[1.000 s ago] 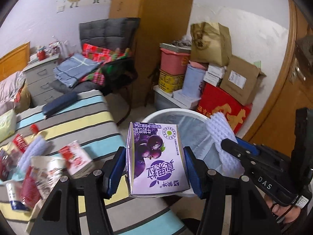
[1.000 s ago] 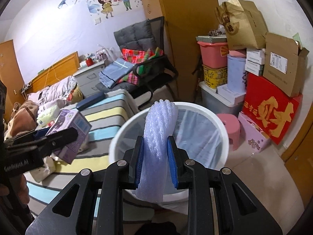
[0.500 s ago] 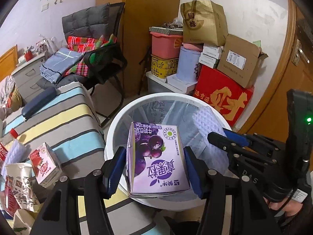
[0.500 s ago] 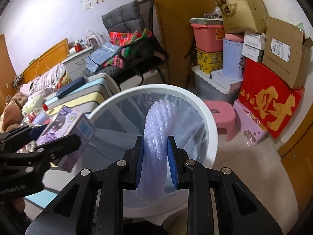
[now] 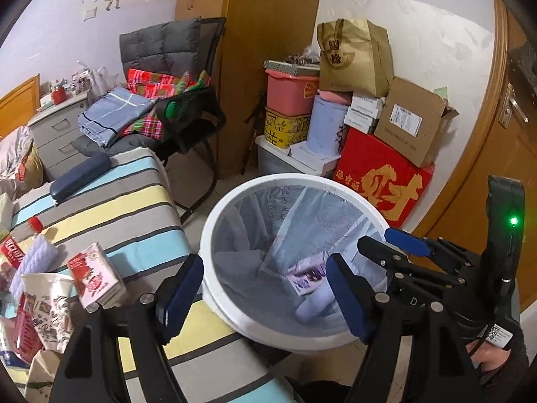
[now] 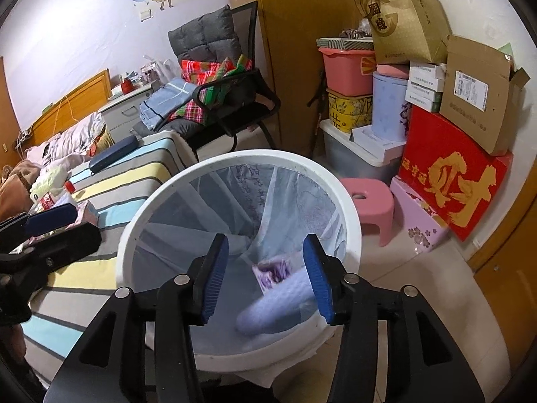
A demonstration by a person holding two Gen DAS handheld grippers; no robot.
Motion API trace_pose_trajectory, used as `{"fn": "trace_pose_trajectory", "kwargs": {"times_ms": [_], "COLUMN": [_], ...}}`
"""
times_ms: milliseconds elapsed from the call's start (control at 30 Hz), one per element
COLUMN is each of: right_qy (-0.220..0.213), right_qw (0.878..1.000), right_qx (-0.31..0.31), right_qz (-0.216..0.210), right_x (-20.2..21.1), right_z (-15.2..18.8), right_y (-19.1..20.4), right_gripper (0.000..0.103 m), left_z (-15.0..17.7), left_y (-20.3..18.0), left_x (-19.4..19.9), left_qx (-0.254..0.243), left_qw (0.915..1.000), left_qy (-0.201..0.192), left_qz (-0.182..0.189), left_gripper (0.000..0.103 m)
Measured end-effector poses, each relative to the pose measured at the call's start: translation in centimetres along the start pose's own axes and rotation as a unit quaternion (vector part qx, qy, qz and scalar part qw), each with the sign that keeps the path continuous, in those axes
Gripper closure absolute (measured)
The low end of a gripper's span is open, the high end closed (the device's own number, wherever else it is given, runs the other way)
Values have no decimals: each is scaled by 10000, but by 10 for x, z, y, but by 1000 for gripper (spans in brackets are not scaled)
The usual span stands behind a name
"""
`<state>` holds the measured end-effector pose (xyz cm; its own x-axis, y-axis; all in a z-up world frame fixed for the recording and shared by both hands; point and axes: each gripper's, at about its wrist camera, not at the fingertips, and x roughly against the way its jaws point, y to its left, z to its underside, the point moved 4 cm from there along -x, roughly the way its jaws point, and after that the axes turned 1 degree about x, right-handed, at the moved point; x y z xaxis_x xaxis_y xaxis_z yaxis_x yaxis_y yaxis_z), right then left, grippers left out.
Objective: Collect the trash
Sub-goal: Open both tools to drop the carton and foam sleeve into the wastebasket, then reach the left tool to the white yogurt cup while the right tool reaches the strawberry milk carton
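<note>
Both jaws opening and empty over the white bin [image 5: 214, 288], left gripper [image 5: 265, 297] and right gripper [image 6: 265, 280], purple carton [image 6: 273, 273] and foam sleeve [image 6: 272, 309] inside.

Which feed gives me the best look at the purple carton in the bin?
The left wrist view: the purple carton lies in the bin between the fingers, printed face showing. In the right wrist view the carton is blurred and partly hidden behind the foam sleeve.

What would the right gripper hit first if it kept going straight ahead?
Probably the foam roll lying in the bin, beside the purple carton. The right gripper is opening, nothing between its pads; depth is uncertain.
</note>
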<state>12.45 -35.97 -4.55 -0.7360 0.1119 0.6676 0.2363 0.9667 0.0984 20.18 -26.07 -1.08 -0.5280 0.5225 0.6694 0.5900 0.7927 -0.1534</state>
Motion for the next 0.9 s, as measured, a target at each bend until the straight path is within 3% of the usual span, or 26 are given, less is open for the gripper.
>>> {"fn": "trace_pose_trajectory", "kwargs": {"times_ms": [567,900], "right_qy": [-415,-512], "right_qw": [9986,9957], "right_qx": [157,449], "right_qz": [-295,-624], "right_x": [32,38], "right_z": [3,3], "right_y": [48,89], "right_gripper": [55,55], "left_z": [22,45], "left_y": [50,106], "left_x": [82,128], "left_qx": [299,699], "left_qw": [9969,9897], "left_qy": [-523,-762], "left_qz": [-499,-988], "left_gripper": [28,28]}}
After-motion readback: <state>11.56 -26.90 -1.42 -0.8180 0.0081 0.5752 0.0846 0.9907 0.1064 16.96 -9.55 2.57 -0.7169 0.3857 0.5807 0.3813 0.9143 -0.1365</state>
